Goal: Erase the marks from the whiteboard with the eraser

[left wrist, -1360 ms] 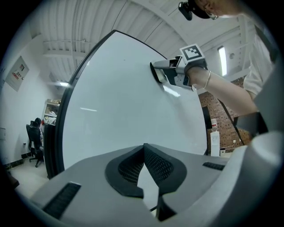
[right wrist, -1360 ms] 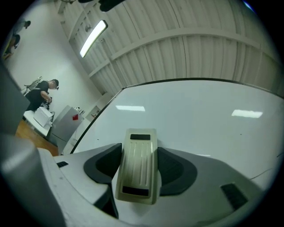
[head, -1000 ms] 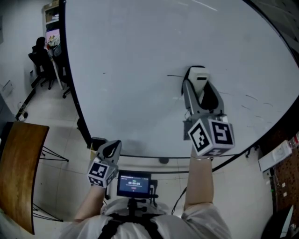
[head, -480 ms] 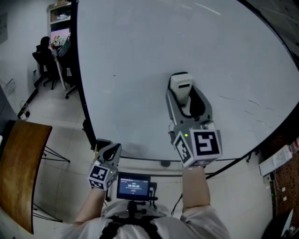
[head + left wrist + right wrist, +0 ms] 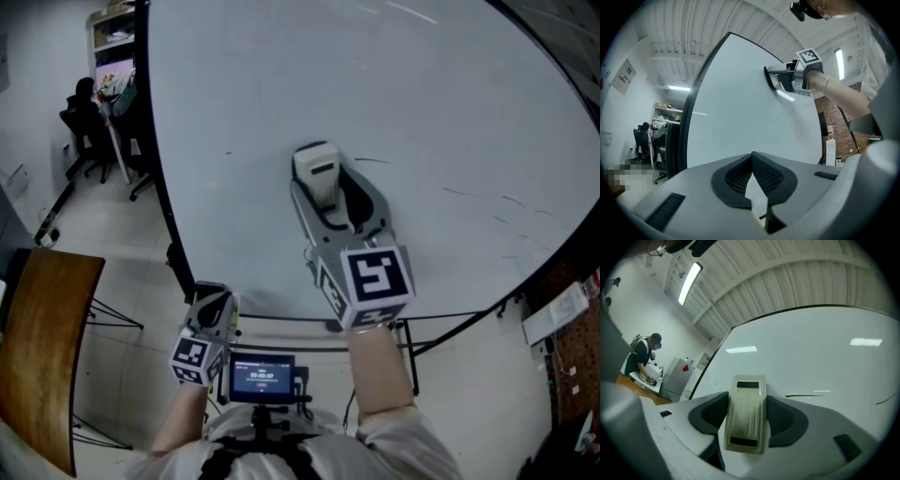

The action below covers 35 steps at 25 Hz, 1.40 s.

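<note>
My right gripper (image 5: 321,187) is shut on a cream-white eraser (image 5: 316,173) and presses it against the large whiteboard (image 5: 281,84). In the right gripper view the eraser (image 5: 746,413) sits between the dark pads, and a thin black line (image 5: 806,394) runs on the board just to its right. More faint dark strokes (image 5: 497,202) lie farther right on the board. My left gripper (image 5: 214,305) hangs low by the board's lower left edge, off the board. Its jaws are shut with nothing between them in the left gripper view, near the fingertips (image 5: 752,157).
A small screen device (image 5: 262,378) is mounted at the person's chest. A wooden table (image 5: 37,347) stands at the left. Office chairs (image 5: 84,131) and a shelf stand beyond the board's left edge. A person (image 5: 642,357) works at a bench in the background.
My right gripper has slid the eraser leftward across the board, from the right of centre to the middle. The left gripper has dropped slightly lower.
</note>
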Tool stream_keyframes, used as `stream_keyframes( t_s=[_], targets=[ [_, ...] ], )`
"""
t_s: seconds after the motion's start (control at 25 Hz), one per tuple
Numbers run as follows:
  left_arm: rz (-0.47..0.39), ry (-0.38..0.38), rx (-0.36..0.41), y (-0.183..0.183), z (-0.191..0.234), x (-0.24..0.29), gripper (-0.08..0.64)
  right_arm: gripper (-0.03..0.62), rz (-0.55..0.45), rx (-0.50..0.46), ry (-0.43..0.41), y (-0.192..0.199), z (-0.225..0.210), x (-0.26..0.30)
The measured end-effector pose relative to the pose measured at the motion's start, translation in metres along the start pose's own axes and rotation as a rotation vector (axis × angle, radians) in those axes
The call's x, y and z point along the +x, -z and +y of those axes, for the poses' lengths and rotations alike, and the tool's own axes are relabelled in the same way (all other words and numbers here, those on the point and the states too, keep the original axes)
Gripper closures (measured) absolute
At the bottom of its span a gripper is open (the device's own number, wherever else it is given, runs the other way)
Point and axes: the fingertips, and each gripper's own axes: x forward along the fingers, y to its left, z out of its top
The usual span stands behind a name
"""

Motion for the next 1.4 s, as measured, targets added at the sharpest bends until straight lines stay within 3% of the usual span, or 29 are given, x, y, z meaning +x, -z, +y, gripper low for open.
stream_keyframes(
  t_s=[0.32, 0.52, 0.64, 0.84, 0.92, 1.2, 1.32, 1.4],
  targets=[
    [-0.001, 0.036, -0.008, -0.001, -0.013, 0.012, 0.555, 0.325, -0.034, 0.01, 0.137, -0.006, -0.063, -0.03],
    [-0.004, 0.063, -0.001, -0.001, -0.019, 0.02, 0.555, 0.325, -0.06, 0.105, 0.281, -0.004, -0.125, -0.064],
    [-0.006, 0.07, -0.002, -0.001, -0.022, 0.022, 0.555, 0.325, -0.076, 0.147, 0.301, -0.001, -0.143, -0.074],
    [-0.011, 0.078, 0.007, 0.001, -0.021, 0.023, 0.555, 0.325, -0.033, 0.06, 0.36, -0.005, -0.139, -0.085],
    [-0.005, 0.077, 0.006, 0.002, -0.02, 0.023, 0.555, 0.325, -0.046, 0.04, 0.334, -0.011, -0.13, -0.086],
    [-0.007, 0.064, -0.008, -0.004, -0.018, 0.018, 0.555, 0.326, 0.025, -0.001, 0.018, -0.008, -0.027, -0.03],
    [-0.007, 0.061, -0.003, -0.001, -0.013, 0.014, 0.555, 0.327, 0.063, -0.012, -0.017, 0.002, -0.003, -0.013],
    [-0.004, 0.054, -0.007, 0.002, -0.008, 0.011, 0.555, 0.327, 0.081, -0.017, 0.006, 0.007, -0.002, -0.008]
  ],
)
